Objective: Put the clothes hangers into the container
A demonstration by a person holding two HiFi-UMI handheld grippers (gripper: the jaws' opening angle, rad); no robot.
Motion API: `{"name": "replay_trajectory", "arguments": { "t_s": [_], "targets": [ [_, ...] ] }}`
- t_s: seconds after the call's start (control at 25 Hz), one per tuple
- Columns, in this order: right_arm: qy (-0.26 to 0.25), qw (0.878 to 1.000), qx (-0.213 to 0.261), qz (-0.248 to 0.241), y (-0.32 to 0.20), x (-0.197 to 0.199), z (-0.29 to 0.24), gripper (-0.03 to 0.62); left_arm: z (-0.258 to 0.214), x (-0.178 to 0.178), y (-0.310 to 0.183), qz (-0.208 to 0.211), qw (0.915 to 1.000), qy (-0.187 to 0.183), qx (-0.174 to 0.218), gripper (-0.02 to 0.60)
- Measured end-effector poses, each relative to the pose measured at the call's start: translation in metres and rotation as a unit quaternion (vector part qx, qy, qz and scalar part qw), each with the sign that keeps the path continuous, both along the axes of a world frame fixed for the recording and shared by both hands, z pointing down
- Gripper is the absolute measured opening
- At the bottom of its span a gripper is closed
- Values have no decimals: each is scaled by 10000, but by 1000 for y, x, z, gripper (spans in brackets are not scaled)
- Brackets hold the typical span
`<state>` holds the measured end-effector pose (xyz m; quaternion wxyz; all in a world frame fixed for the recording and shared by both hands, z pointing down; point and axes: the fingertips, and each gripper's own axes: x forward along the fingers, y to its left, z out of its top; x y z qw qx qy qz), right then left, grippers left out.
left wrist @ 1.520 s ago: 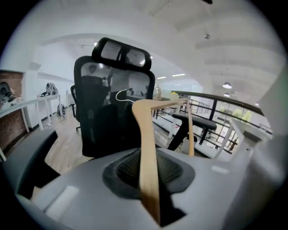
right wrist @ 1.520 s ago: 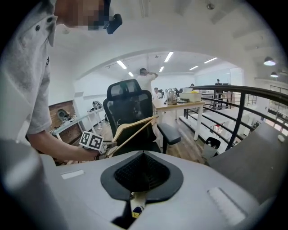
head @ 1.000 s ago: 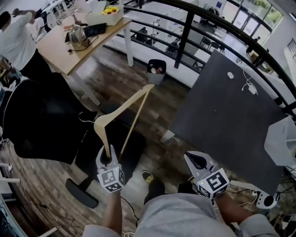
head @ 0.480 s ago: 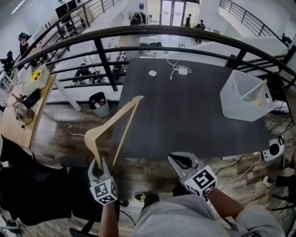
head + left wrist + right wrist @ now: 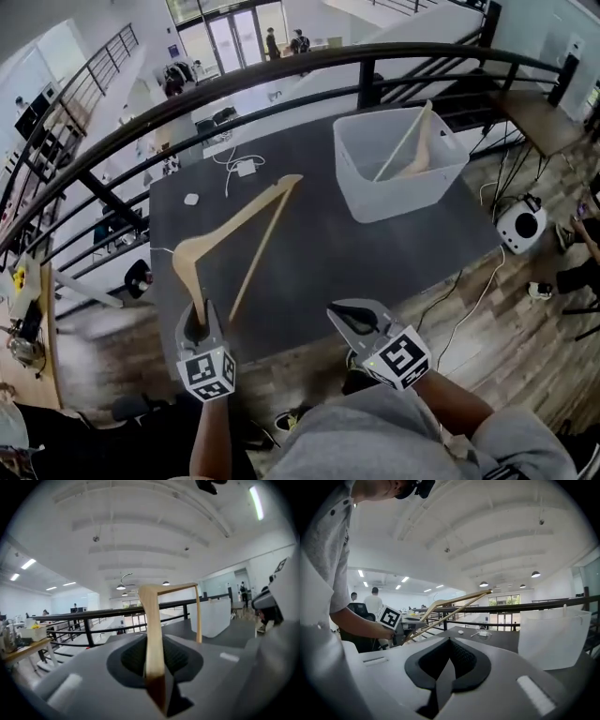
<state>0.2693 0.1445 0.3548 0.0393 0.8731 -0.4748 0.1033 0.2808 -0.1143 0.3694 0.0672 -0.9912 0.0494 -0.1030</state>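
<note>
Wooden hanger clamped in left gripper, right gripper closed empty, another hanger in translucent container

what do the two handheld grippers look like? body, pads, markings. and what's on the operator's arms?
The left gripper and right gripper match: light grey moulded bodies and black ribbed pads set in a dark rounded recess. Each carries a white cube with black square markers. No cables show on them. The operator wears a grey short-sleeved shirt.

A white adapter and its cable lie on the dark table. A black railing curves just behind that table.
</note>
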Motion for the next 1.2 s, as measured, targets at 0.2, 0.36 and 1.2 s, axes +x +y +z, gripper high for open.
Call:
{"name": "replay_trajectory", "arguments": {
  "t_s": [0.2, 0.36, 1.2],
  "targets": [
    [-25, 9984, 149, 543, 82, 39, 4, -3, -39, 108, 99, 760, 9961, 33, 446, 84],
    [-64, 9953, 245, 939, 135, 64, 5, -2, -68, 179, 177, 1333, 9866, 97, 935, 84],
    [-112, 9668, 577, 2486, 280, 105, 7, -2, -75, 361, 377, 3100, 8868, -462, 3396, 84]
  ]
}}
